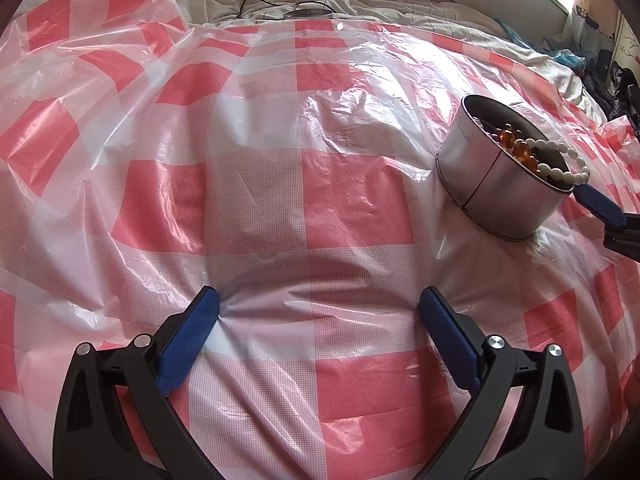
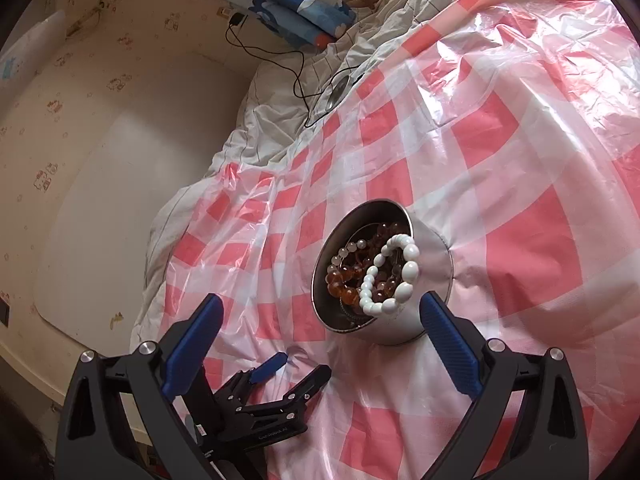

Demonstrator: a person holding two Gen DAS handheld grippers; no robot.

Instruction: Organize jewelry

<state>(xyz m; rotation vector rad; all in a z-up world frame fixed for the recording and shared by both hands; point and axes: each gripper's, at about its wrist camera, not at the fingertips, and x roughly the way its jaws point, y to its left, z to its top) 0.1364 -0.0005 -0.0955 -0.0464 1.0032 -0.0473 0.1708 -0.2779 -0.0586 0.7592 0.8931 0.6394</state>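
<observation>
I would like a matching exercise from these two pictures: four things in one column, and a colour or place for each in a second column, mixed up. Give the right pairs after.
Things
1. white bead bracelet
2. amber bead bracelet
3. metal tin
4. black cable

Descriptions
A. lies on the grey bedding beyond the checked sheet
B. round and silver, stands on the pink checked plastic sheet
C. hangs over the rim of the tin
D. orange-brown, down inside the tin

Pairs: 1-C, 2-D, 3-B, 4-A
</observation>
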